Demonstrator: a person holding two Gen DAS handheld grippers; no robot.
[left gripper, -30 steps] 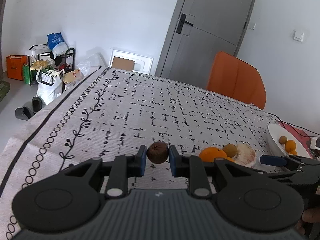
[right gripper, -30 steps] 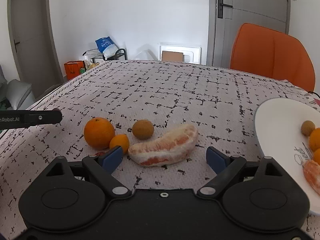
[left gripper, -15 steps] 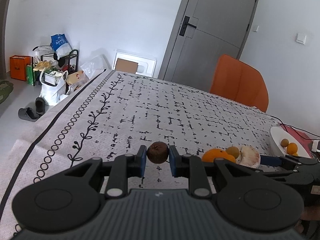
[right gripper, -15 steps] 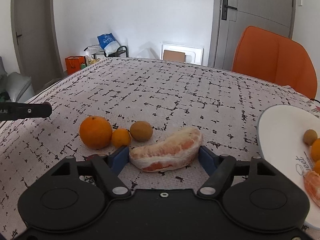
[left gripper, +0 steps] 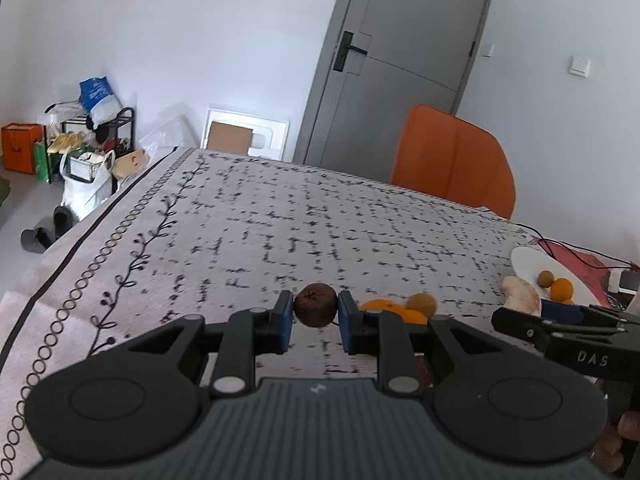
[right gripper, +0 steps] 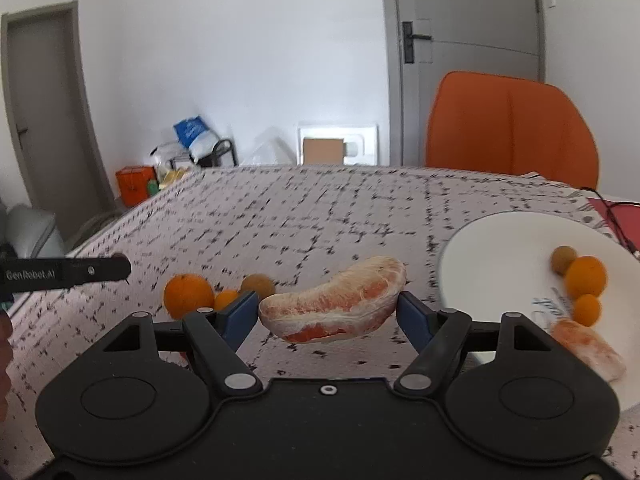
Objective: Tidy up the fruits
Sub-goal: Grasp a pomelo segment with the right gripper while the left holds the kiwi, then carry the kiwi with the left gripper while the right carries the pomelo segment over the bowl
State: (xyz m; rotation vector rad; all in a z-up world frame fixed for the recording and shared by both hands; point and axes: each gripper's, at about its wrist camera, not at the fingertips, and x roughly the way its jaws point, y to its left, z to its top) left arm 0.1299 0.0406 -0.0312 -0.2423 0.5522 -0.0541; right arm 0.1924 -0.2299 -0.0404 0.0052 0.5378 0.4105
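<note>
Two hand-held grippers each carry fruit above the patterned worktop (right gripper: 320, 208). The left hand-held gripper (left gripper: 315, 315) is clamped narrowly on a small brown round fruit (left gripper: 315, 305), lower centre of its frame. The right hand-held gripper (right gripper: 328, 312) pinches a peeled pomelo segment (right gripper: 334, 300) end to end — lower centre, left of the white plate (right gripper: 500, 248) holding oranges (right gripper: 586, 276). At lower left, an orange (right gripper: 188, 295) rests on the cloth.

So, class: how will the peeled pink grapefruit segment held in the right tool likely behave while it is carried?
The peeled pink grapefruit segment is probably soft: membrane and juicy flesh show, so squeezing may burst it. The right tool grips its ends; the curved middle might sag. Its moist surface could slip.
</note>
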